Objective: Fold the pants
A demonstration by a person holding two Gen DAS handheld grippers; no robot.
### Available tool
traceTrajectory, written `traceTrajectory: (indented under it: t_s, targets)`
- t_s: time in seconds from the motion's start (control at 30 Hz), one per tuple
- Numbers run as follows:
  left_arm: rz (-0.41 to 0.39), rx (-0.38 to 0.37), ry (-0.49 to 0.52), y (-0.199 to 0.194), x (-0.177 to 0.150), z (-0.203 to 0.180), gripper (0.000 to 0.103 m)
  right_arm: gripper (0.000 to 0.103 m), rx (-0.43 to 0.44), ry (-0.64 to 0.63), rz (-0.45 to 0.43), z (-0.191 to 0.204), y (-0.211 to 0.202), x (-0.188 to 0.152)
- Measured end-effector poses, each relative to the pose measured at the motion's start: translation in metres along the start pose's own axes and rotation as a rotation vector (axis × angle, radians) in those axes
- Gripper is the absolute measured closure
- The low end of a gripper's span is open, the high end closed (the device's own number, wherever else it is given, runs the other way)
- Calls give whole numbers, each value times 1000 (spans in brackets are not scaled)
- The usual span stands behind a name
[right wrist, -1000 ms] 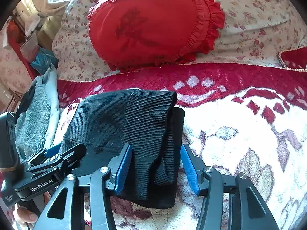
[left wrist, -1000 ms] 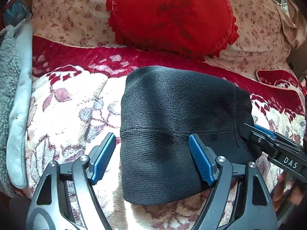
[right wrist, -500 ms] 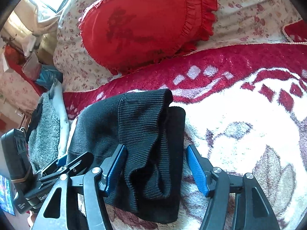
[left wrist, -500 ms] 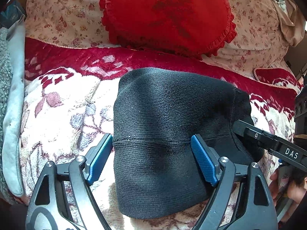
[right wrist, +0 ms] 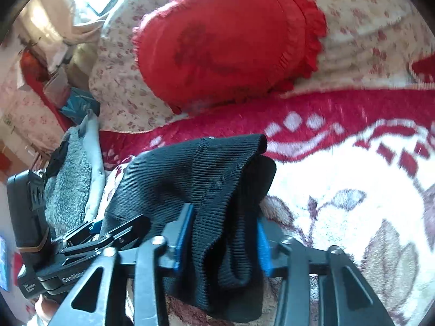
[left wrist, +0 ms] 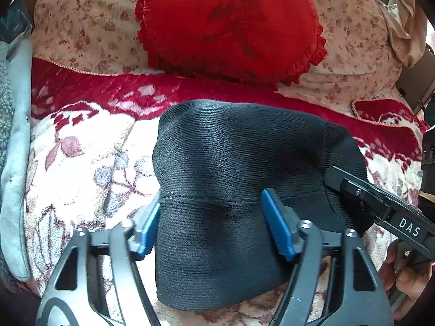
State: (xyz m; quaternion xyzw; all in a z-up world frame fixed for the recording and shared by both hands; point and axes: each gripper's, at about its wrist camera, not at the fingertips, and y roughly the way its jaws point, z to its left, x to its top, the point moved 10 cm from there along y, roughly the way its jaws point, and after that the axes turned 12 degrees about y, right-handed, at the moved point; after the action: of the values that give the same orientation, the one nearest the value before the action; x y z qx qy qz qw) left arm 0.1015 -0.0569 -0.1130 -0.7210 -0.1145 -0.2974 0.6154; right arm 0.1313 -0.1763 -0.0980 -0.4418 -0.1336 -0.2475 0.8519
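The black knit pants [left wrist: 231, 168] lie folded into a thick bundle on the floral blanket [left wrist: 81, 163]. My left gripper [left wrist: 212, 225] straddles the near left part of the bundle, its blue pads pressed against the cloth on both sides. My right gripper [right wrist: 221, 240] is closed on the bunched right edge of the pants [right wrist: 212, 190], with ribbed fabric squeezed between its blue pads. The right gripper also shows at the right of the left wrist view [left wrist: 380, 206], and the left gripper at the lower left of the right wrist view [right wrist: 108, 233].
A red ruffled cushion [left wrist: 231, 27] leans on a floral pillow [left wrist: 81, 27] behind the pants. A grey fleecy garment [right wrist: 68, 184] lies along the left edge of the bed. The cream and red blanket [right wrist: 353, 190] stretches to the right.
Both grippers have closed in on the pants: the left pads now press the bundle's sides, and the right pads now pinch the bunched right edge, which has lifted slightly.
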Motion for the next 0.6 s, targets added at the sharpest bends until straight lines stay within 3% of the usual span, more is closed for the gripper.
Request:
traceTrajectory:
  t_s: [0.07, 0.13, 0.37, 0.6]
  targets:
    - [-16, -21, -17, -7, 8, 2, 47, 67, 2, -32, -28, 9, -8, 5]
    - [-27, -36, -19, -11, 19, 4, 48, 68, 2, -56, -54, 16, -15, 13]
    - [-57, 24, 45, 1, 59, 7, 48, 68, -16, -68, -93, 18, -5, 53]
    - [-11, 99, 143, 37, 62, -1, 47, 62, -111, -39, -8, -19, 38, 63]
